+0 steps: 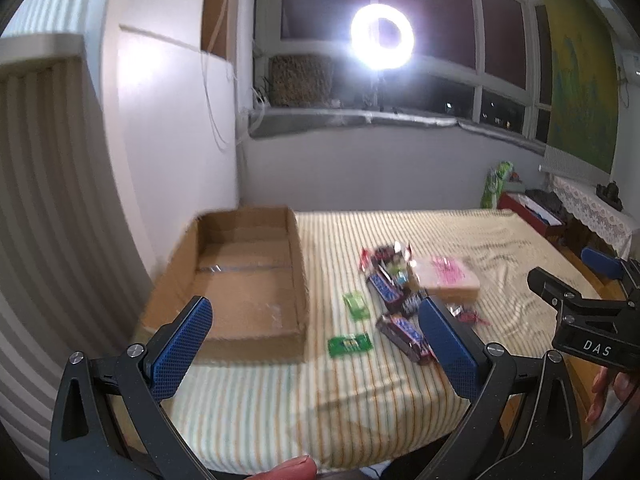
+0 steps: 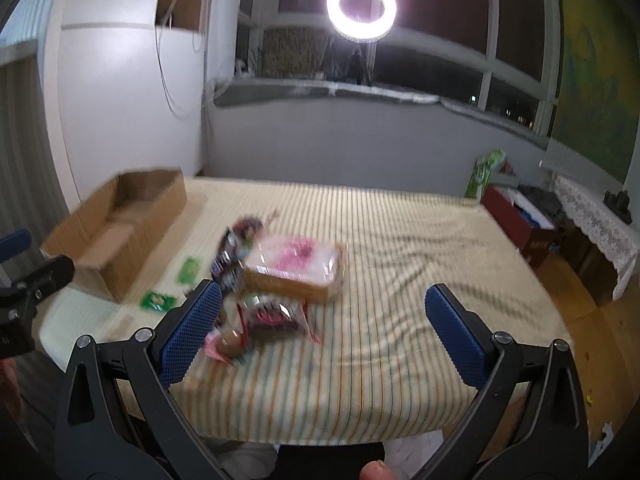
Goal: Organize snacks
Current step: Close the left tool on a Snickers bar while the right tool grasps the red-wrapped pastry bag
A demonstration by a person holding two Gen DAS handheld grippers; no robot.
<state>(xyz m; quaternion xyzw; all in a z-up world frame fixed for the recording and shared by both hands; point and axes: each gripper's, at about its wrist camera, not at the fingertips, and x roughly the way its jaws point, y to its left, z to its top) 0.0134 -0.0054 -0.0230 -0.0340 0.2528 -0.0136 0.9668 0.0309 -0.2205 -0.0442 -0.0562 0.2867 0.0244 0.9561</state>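
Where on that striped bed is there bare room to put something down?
The widest bare stretch of the striped sheet lies right of the pink-topped box, out to the bed's right edge. The far strip beyond the snack pile is also bare. The cardboard box looks empty. It is crowded between the cardboard box and the pink-topped box, where wrappers and green packets are scattered.

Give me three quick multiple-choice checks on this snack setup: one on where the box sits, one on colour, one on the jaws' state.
1. Where is the cardboard box relative to the snack pile?
A. Left of it
B. Right of it
C. On top of it

2. What colour are the two small flat packets lying between box and pile?
A. Yellow
B. Green
C. White

3. How do the jaws of the left gripper and right gripper stand?
A. Both shut on snacks
B. One shut
C. Both open, holding nothing

Answers: 1 A, the box lies at the cloth's left edge; 2 B, both packets show green; 3 C, wide gaps between blue pads.
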